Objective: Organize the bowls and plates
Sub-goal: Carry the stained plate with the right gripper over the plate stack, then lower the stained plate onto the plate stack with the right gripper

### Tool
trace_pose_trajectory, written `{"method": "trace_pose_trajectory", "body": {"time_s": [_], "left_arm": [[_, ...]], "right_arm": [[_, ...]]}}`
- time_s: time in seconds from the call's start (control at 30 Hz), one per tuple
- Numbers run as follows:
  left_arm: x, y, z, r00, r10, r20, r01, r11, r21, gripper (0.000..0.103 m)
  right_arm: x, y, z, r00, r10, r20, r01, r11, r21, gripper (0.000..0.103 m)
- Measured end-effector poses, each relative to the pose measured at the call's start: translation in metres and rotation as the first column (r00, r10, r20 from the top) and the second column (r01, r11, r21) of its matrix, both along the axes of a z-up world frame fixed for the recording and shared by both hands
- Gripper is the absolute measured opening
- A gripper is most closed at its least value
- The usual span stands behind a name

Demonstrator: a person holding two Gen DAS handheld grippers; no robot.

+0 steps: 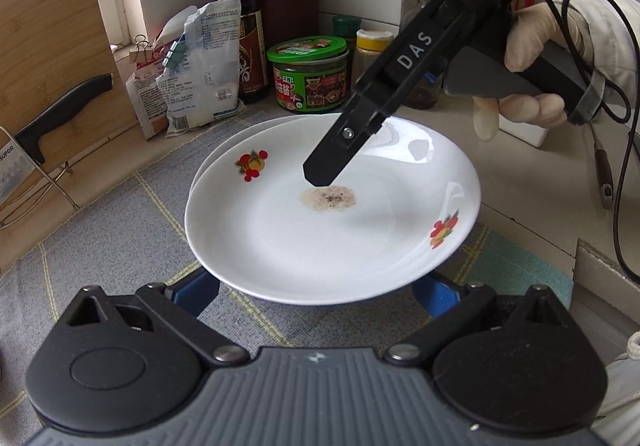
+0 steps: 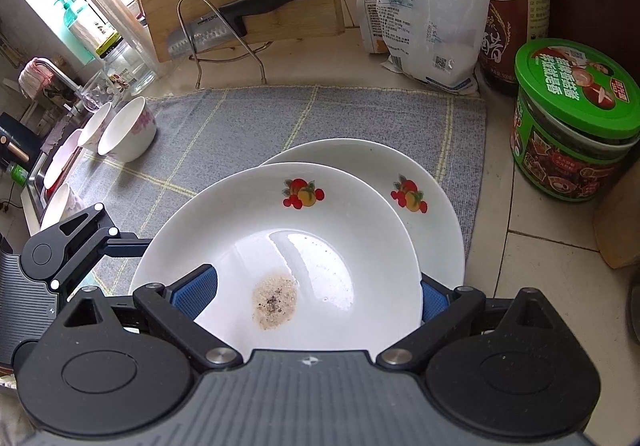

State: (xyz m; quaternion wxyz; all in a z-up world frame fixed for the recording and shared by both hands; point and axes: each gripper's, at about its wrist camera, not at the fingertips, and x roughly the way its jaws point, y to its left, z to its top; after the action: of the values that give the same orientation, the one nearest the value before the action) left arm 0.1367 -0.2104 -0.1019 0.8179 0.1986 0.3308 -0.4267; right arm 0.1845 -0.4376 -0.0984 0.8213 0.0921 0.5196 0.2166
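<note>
Judging by how things lie, the job is barely under way. Two white plates are already together on the grey mat (image 2: 240, 118) at the near right of the desk (image 2: 540, 246), but the stack is not tidy: the top plate (image 2: 248, 222) sits askew over the lower plate (image 2: 436, 222), shifted to the left and nearer, so a crescent of the lower one shows on the far right. The left claw (image 1: 316, 298) is spread wide, its blue pads (image 1: 196, 294) under the near rim of the top plate and gripping nothing that I can see. The right claw (image 2: 316, 298) is open as well, one pad over the inside of the top plate and the other just beside its rim, so it is placed either to take that rim or to let it go; I cannot tell which. A gloved hand (image 1: 532, 46) holds it from the right. Left to do, I would say: square up the plates, then deal with the bowls (image 2: 128, 134), which stand side by side at the far left edge of the mat, well apart from the plates, with more white crockery near the sink past them. Both plates are glossy, shallow and printed with small fruit motifs near the rim. The top one carries a patch of speckled crumbs (image 2: 276, 300) near its middle, so it looks used rather than clean.
</note>
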Motion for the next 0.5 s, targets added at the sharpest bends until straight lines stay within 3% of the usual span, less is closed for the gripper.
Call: {"method": "trace_pose_trajectory", "body": {"time_s": [0.5], "left_arm": [[0.016,-0.003,-0.009,1.0,-0.017,-0.023,0.017,1.0,0.016,0.101]], "right_arm": [[-0.001,-0.006,-0.004,0.999,-0.031,-0.02,0.031,0.999,-0.01,0.102]]}}
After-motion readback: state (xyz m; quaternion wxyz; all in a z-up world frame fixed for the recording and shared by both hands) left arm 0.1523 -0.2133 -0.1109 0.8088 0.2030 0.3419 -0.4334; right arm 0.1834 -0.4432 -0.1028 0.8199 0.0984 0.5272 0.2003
